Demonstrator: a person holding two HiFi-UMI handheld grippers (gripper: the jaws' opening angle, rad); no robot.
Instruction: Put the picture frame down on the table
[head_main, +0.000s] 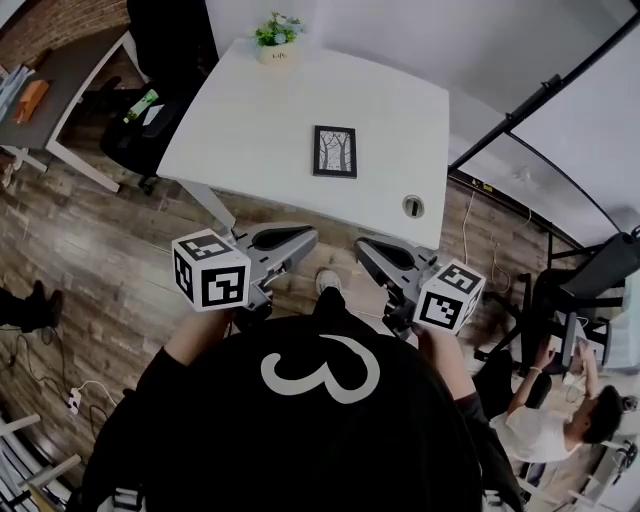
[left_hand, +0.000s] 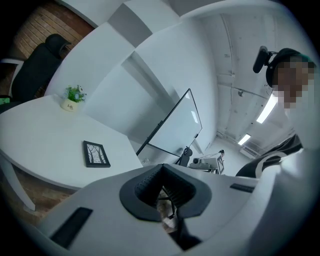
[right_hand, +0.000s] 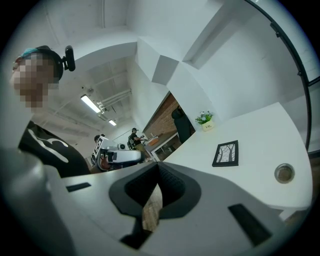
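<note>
The black picture frame (head_main: 334, 151) with a tree print lies flat on the white table (head_main: 250, 130), near its middle. It also shows in the left gripper view as the frame (left_hand: 96, 154) and in the right gripper view as the frame (right_hand: 226, 153). My left gripper (head_main: 303, 237) and right gripper (head_main: 364, 247) are held close to my body, short of the table's near edge and well apart from the frame. Both are shut with nothing between the jaws, as the left gripper (left_hand: 162, 168) and the right gripper (right_hand: 158, 166) show in their own views.
A small potted plant (head_main: 277, 40) stands at the table's far edge. A round cable grommet (head_main: 413, 206) sits near the front right corner. A black chair (head_main: 145, 125) and another desk (head_main: 60, 75) are to the left. A person (head_main: 545, 425) sits at the lower right. A whiteboard (left_hand: 175, 125) stands beyond the table.
</note>
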